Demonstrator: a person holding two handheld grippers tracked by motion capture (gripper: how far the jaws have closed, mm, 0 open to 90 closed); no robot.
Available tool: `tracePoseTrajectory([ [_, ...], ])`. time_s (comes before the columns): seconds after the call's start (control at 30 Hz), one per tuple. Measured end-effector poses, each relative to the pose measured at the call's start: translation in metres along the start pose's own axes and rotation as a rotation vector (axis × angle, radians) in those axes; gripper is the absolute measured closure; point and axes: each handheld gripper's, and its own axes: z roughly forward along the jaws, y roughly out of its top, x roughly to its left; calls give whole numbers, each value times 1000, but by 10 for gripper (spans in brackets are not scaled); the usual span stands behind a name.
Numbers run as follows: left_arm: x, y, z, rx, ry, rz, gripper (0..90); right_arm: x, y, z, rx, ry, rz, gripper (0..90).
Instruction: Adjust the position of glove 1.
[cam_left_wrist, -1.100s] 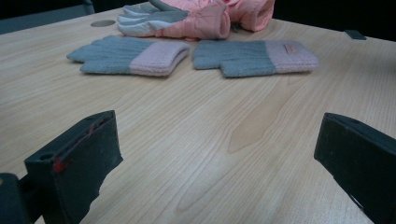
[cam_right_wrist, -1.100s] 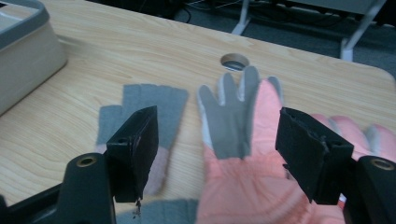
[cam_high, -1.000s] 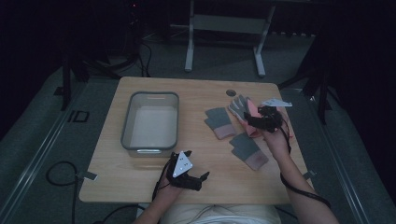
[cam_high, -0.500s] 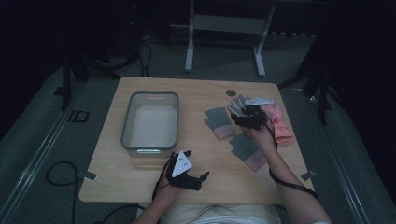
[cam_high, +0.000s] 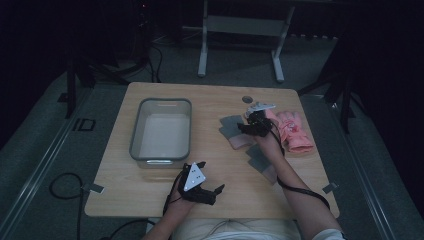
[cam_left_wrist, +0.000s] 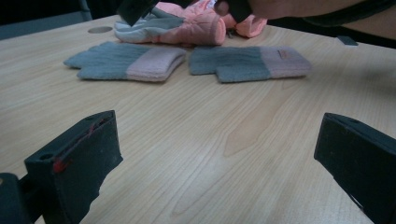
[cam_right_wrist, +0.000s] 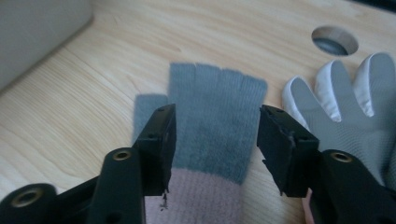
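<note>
While the table (cam_high: 150, 200) was dim, the gray bin (cam_high: 161, 131) sat on its left side with nothing inside that I could see, maybe waiting for the gloves. The left gripper (cam_high: 200, 186) rested low near the front edge, likely just parked out of the way. Its jaws stood wide apart and held nothing; bare wood showed between them in the left gripper view.

Farther right, a gray glove with a pink cuff (cam_right_wrist: 215, 116) lay flat on the wood, fingers pointing away from the person. The right gripper (cam_high: 254, 127) was low over it. Its jaws had just been closing, and they stood half open, one on each side of the glove. The pads did not look pressed on the wool yet, so I think it was about to pinch the glove.

A second gray glove (cam_high: 260, 161) lay nearer the person, partly under the arm. A puffy pink glove (cam_high: 294, 131) lay at the far right, and a white and gray glove (cam_right_wrist: 345, 93) lay just beside the first one.
</note>
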Motion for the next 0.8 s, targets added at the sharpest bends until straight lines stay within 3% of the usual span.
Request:
tracePoseTrajectory([
  [0.17,-1,0,0,3,4,7,0,-4,-3,13,48,51,12,573],
  [0.27,0,0,0,4,3,0,0,-5,-3,20,77,55,12,590],
  [0.5,1,0,1,5,1,-12,0,-3,-1,35,107,61,-46,590],
  [0.8,1,0,0,2,2,-16,0,-9,1,50,157,80,-83,625],
])
